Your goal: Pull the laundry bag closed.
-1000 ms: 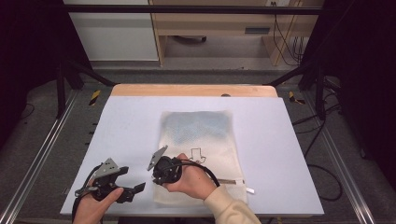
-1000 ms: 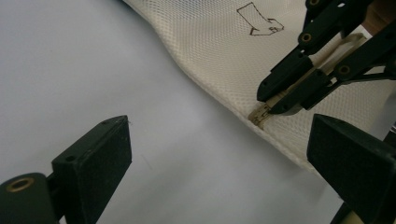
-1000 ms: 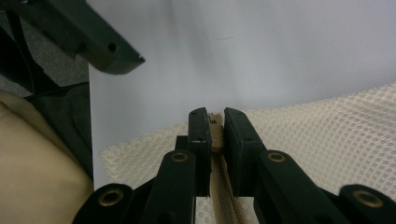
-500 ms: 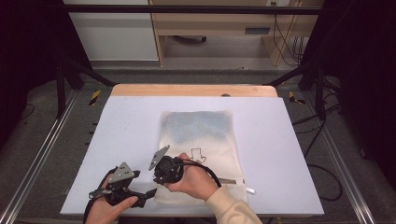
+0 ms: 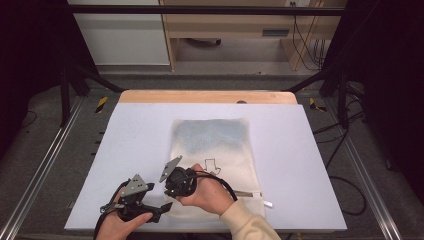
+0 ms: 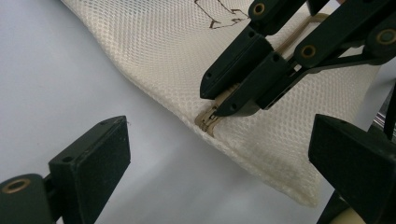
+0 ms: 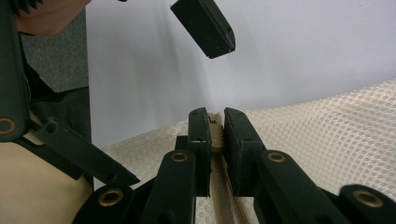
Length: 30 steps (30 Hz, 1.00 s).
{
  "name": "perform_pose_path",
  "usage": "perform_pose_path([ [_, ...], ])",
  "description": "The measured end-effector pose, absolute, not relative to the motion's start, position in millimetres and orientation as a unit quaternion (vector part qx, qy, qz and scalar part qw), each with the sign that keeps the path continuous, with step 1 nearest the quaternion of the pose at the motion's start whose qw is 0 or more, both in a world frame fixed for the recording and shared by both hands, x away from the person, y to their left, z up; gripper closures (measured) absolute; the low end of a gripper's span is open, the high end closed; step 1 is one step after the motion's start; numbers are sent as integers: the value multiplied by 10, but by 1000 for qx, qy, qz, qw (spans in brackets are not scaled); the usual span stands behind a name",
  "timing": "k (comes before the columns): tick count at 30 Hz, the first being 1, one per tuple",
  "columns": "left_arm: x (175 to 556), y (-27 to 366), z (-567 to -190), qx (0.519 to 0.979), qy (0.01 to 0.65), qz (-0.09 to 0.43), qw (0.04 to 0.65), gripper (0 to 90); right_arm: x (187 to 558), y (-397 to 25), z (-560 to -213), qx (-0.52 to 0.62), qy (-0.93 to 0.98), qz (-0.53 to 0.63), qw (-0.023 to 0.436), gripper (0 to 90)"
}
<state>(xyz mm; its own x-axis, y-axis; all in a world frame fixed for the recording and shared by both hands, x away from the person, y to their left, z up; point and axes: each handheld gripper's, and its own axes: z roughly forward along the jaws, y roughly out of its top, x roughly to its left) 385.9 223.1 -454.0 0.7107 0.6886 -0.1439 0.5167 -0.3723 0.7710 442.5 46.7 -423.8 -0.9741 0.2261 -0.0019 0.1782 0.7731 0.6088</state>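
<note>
A cream mesh bag [image 5: 215,145] with a small black outline drawing lies flat on the white table [image 5: 135,135]. Its tan zipper runs along the near edge. My right gripper [image 5: 168,192] is shut on the zipper pull [image 7: 214,131] close to the bag's near left corner; the same pull [image 6: 208,122] shows in the left gripper view under the right gripper's tips [image 6: 233,100]. My left gripper [image 6: 224,163] is open, its jaws spread wide on either side of that corner and touching nothing. In the high view it [image 5: 161,209] sits just left of the right hand.
A wooden strip [image 5: 207,97] borders the table's far edge. Metal rails [image 5: 37,170] run along the floor on both sides. A small white tab [image 5: 268,203] sticks out by the bag's near right corner. Cables hang at the back right [image 5: 305,40].
My left gripper has moved right along the table's near edge, up to the bag's corner beside the right gripper. The right gripper has stayed shut on the zipper pull.
</note>
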Motion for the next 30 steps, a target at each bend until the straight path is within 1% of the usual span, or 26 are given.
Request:
perform_pose_path([
  [4, 3870, 2196, -4563, 828, 366, 106, 413, 54, 4429, 450, -4207, 111, 940, 321, 40, 815],
  [26, 3868, 2193, -4557, 821, 374, 104, 419, 68, 4412, 440, -4177, 113, 938, 326, 45, 815],
  [30, 3878, 2208, -4561, 820, 376, 104, 418, 103, 4421, 436, -4176, 113, 937, 327, 44, 815],
])
